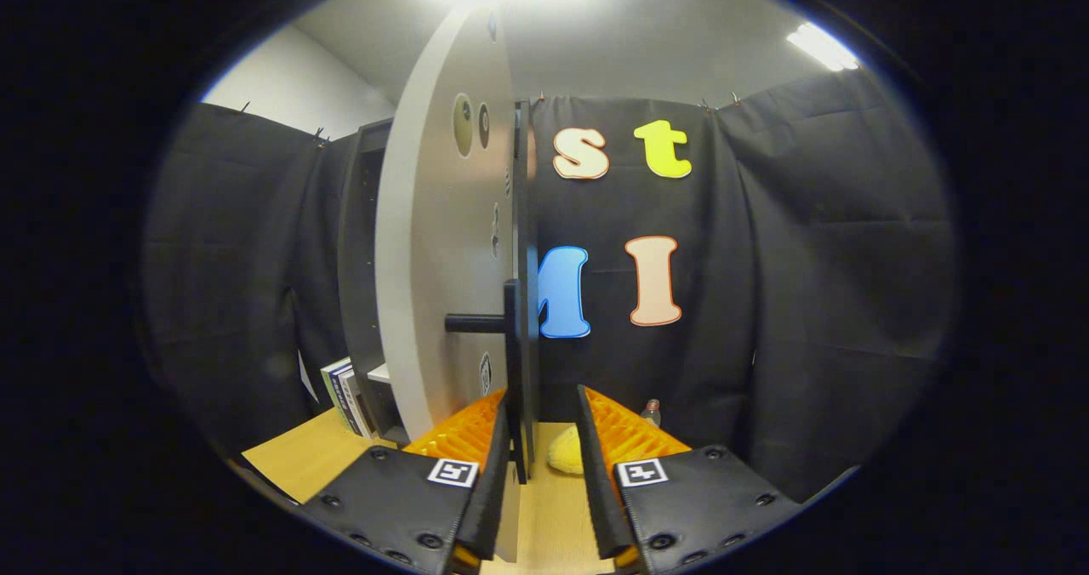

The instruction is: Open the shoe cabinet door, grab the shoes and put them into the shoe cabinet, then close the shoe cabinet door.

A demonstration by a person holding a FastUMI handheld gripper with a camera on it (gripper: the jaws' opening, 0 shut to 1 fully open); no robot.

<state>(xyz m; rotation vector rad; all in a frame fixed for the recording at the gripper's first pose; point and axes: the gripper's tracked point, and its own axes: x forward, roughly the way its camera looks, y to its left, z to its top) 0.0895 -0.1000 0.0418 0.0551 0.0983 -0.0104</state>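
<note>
Gripper point(544, 464) half open, straddling free edge of cabinet door point(442, 260); left finger seems against door, right finger off it, so no firm grip. Door ajar, edge-on, long axis vertical, handle point(481, 323) jutting toward cabinet point(362, 286). Yellow shoe point(563, 454) on bench just beyond fingers. Risk: door edge slips out between fingers mid-swing; door sweep may clip shoe.
</note>
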